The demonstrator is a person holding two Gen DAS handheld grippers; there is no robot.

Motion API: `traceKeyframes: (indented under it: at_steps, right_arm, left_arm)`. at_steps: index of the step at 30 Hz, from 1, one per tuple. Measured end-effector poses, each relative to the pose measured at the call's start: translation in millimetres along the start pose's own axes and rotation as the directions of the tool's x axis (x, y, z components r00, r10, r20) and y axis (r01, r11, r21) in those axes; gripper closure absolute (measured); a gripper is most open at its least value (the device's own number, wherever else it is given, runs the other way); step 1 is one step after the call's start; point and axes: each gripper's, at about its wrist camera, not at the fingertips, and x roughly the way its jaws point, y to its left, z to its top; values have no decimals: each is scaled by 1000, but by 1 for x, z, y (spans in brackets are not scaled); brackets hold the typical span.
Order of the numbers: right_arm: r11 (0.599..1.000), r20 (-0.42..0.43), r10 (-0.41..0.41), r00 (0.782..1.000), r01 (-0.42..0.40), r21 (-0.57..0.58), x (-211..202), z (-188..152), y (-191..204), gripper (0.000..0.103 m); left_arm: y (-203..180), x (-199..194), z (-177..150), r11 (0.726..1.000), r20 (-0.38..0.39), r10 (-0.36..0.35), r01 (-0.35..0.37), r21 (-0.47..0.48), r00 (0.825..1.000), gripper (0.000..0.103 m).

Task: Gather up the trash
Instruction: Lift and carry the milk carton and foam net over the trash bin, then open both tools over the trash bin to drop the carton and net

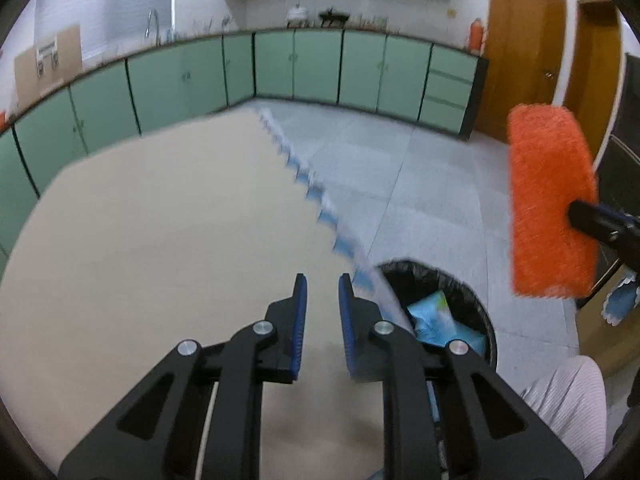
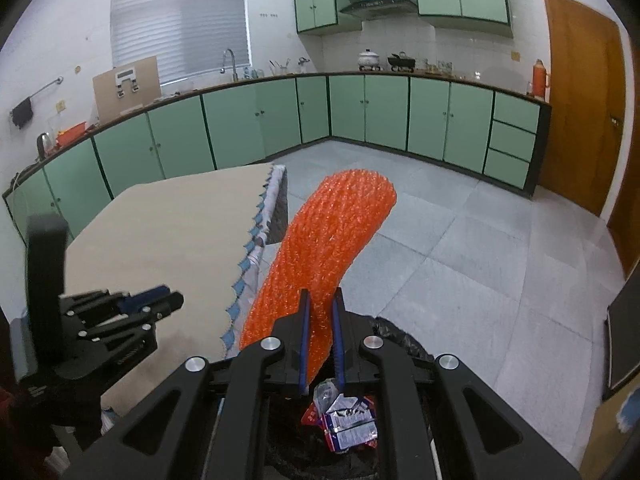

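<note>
My right gripper is shut on an orange foam net sleeve, held in the air above a black-lined trash bin. Crumpled wrappers lie in the bin below my fingers. In the left wrist view the same orange sleeve hangs at the right, above and beyond the bin, which holds blue wrappers. My left gripper is open and empty over the beige table near its right edge. It also shows at the left of the right wrist view.
The tablecloth's scalloped blue-white edge hangs beside the bin. Green cabinets line the far walls, with a wooden door at the right. Grey floor tiles stretch beyond the bin. A person's leg is at lower right.
</note>
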Motion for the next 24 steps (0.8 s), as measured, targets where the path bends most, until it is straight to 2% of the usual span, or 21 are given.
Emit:
traceKeyframes:
  at_steps: [14,22,24]
  right_arm:
    - [999,-40,-30,999,31,35,8,-12,-20,93]
    - [995,-77,-88,993,91,27,16,-20,-26,93]
    - [995,-94,-93,991,96,32,21,-23,-29,92]
  left_arm:
    - [11,-1,8,1000,20,-9,9,5,1000,77]
    - [12,-11,13,1000,45,-16,16,-11,999,77]
    - [11,-15,12,1000,51,-18,18,-10,999,74]
